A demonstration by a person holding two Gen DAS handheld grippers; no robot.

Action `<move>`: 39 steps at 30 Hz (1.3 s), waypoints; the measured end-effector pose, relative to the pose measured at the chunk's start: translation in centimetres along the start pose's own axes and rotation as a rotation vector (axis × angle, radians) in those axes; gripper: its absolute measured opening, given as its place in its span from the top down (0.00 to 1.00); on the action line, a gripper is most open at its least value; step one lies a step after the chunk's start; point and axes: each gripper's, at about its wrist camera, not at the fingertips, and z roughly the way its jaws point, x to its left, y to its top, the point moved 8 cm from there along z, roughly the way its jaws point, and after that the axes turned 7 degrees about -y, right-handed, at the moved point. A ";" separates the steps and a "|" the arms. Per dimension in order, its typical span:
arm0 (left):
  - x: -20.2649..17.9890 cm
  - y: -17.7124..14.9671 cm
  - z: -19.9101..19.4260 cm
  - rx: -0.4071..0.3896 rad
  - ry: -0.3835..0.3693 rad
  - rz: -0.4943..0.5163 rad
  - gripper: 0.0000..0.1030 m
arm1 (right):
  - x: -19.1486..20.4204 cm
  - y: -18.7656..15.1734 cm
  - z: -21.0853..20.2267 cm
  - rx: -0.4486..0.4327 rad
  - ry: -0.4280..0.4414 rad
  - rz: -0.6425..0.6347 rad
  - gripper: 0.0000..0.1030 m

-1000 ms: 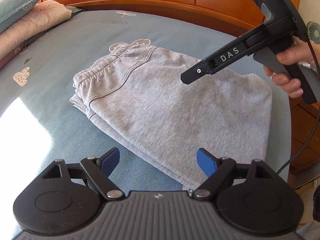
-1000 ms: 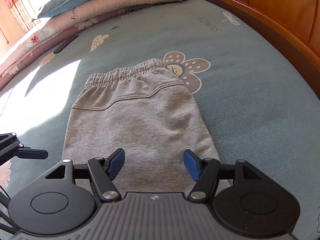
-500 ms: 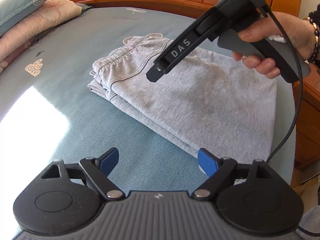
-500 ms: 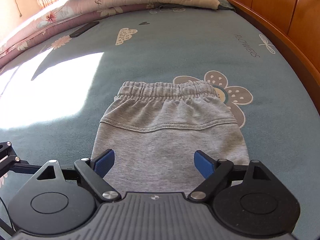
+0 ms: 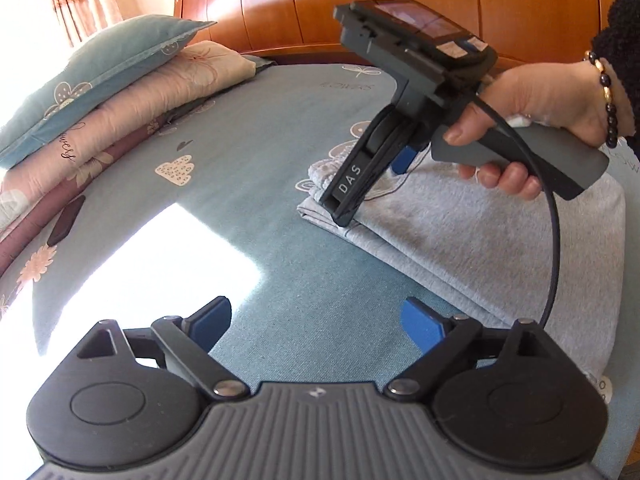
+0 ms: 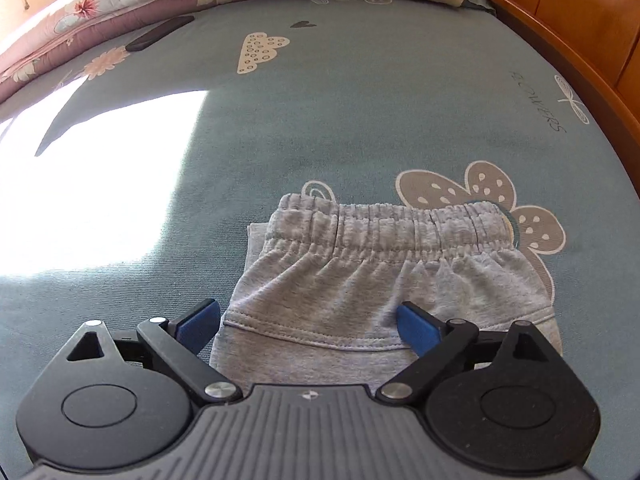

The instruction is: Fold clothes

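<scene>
left wrist view: bed (image 5: 280,152) bearing grey pants (image 5: 460,240), folded flat in layers near its edge; soft, light, limp knit, best pinched at the elastic waistband (image 6: 380,220) or a corner. right tool (image 6: 308,324) hovers spread over them; left tool (image 5: 316,326) spread, empty. underlayers hidden.

Blue-green bed sheet (image 6: 360,112) — folded grey trousers (image 6: 360,288), stacked pillows (image 5: 120,92), perhaps a phone (image 6: 160,32)

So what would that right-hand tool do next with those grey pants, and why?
Probably ease the right gripper down and close on the grey pants near the waistband: its jaws stand open just behind it, holding nothing, with the pants already folded flat on the bed.
</scene>
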 end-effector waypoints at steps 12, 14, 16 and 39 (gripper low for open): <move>4.3 2.2 -5.2 -0.030 0.170 -0.289 0.11 | 0.1 -1.5 -6.1 0.108 -0.043 0.013 0.05; 4.7 3.3 -6.8 -0.039 0.187 -0.340 0.11 | 0.0 -1.6 -8.1 0.110 -0.041 0.020 0.05; 4.7 4.6 -8.8 -0.045 0.190 -0.371 0.10 | -0.1 -1.5 -10.7 0.105 -0.027 0.039 0.05; 3.7 6.0 -28.2 0.160 0.228 -0.814 0.01 | 4.1 -4.1 -32.5 0.102 0.106 0.031 0.03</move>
